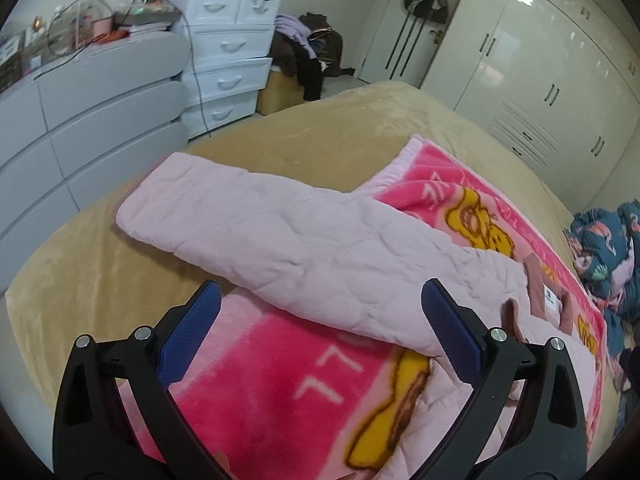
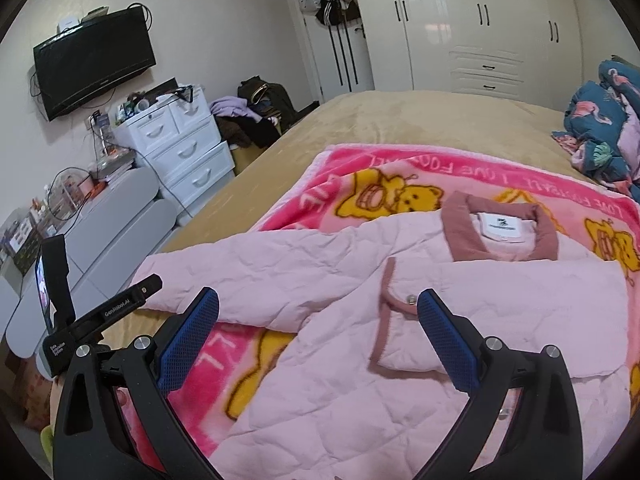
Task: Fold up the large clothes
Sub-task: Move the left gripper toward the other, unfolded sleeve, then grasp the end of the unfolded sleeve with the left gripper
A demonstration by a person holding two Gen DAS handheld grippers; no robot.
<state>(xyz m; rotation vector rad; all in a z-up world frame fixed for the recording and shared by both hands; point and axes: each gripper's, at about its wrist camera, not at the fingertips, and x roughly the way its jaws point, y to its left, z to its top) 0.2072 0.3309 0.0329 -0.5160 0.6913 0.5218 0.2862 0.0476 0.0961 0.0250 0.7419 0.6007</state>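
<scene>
In the left wrist view the left gripper gapes wide over the pale pink quilted jacket lying on a pink bear-print blanket near the bed's corner, and in the right wrist view the right gripper is equally wide, empty, above the jacket's front.

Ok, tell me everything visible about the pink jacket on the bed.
The pink jacket is pale, quilted and wrinkled, trimmed in dusty rose at collar and front edge, with a white label inside the neck and a metal snap. It lies flat on the pink bear blanket, one sleeve stretched left onto the tan bedspread. Neither open gripper holds it.
</scene>
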